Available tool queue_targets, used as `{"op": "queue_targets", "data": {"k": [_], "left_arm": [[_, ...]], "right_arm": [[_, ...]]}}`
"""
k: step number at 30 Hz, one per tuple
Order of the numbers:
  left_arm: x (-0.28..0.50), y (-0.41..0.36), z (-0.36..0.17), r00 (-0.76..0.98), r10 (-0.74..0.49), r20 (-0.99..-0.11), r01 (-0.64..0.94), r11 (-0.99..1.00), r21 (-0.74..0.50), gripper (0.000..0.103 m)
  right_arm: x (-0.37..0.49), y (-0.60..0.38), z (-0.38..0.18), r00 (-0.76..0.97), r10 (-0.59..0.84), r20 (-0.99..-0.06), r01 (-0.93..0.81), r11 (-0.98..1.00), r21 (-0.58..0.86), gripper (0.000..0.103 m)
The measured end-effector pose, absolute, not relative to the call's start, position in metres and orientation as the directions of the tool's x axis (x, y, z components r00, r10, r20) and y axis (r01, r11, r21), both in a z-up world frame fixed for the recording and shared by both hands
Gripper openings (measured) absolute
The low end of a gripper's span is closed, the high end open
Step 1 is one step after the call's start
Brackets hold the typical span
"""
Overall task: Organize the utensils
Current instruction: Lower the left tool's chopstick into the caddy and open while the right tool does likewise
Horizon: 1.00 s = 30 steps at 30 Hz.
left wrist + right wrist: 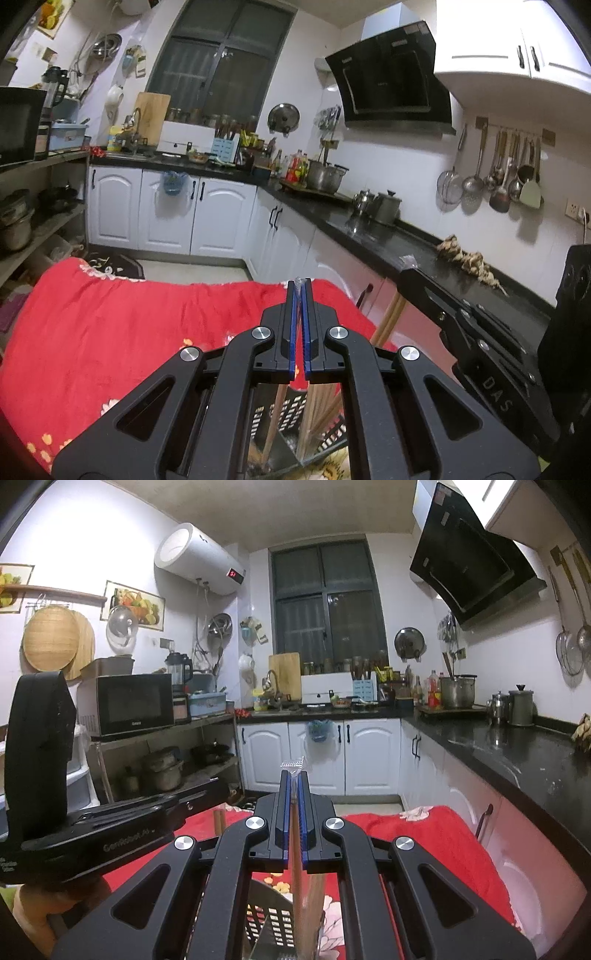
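Observation:
My left gripper point(300, 286) is shut on the top edge of a clear plastic wrapper point(300, 281). Below it, between the arms, wooden chopsticks point(321, 410) stand in a black slotted utensil holder point(291, 410). My right gripper point(294, 775) is shut on a clear plastic sleeve point(293, 765) holding wooden chopsticks point(297, 886), which hang down over the same black slotted holder point(273, 923). The right gripper body shows at the right in the left wrist view point(491, 354); the left gripper body shows at the left in the right wrist view point(110, 827).
A red flowered cloth point(129, 332) covers the table under both grippers. A black kitchen counter point(388, 236) with pots runs along the right, over white cabinets point(166, 210). A shelf with a microwave point(133, 705) stands at the left. Ladles hang on the right wall point(498, 173).

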<state>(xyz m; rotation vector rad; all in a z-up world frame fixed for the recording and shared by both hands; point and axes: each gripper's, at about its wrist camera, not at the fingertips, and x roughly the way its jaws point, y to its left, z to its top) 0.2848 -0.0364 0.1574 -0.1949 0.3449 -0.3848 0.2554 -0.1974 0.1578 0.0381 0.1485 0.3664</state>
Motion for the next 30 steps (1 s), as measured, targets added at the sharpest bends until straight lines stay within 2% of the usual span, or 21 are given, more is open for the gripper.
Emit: {"op": "queue_targets", "data": {"k": [16,17,19,23,25,27,29,30], "left_arm": [[0.279,-0.038,0.137,0.848,-0.391,-0.358,0.321,0.916,-0.240,0.001],[0.279,-0.037,0.136,0.848,-0.390,-0.360,0.319,0.916,-0.243,0.001],[0.277,-0.036,0.134,0.847,-0.389,-0.363,0.316,0.916,-0.247,0.002],[0.274,-0.032,0.134,0.849,-0.381,-0.366,0.304,0.919,-0.251,0.014],[0.272,-0.031,0.135,0.850,-0.379,-0.365,0.300,0.919,-0.255,0.016],[0.269,-0.029,0.136,0.852,-0.380,-0.361,0.299,0.918,-0.260,0.022],[0.267,-0.027,0.138,0.854,-0.378,-0.356,0.297,0.918,-0.262,0.034],[0.265,-0.026,0.138,0.855,-0.379,-0.355,0.297,0.917,-0.265,0.037]], "right_arm": [[0.259,-0.201,0.138,0.919,0.328,-0.219,-0.319,0.945,0.076,0.005],[0.258,-0.202,0.137,0.918,0.328,-0.223,-0.319,0.945,0.078,0.006],[0.256,-0.205,0.136,0.917,0.328,-0.226,-0.316,0.945,0.088,0.016],[0.253,-0.208,0.136,0.915,0.330,-0.233,-0.318,0.944,0.089,0.020],[0.251,-0.210,0.136,0.913,0.330,-0.237,-0.318,0.944,0.088,0.029],[0.247,-0.211,0.137,0.914,0.329,-0.239,-0.318,0.945,0.084,0.031],[0.244,-0.212,0.137,0.913,0.327,-0.244,-0.317,0.945,0.080,0.035],[0.242,-0.212,0.138,0.912,0.328,-0.246,-0.318,0.945,0.080,0.039]]}}
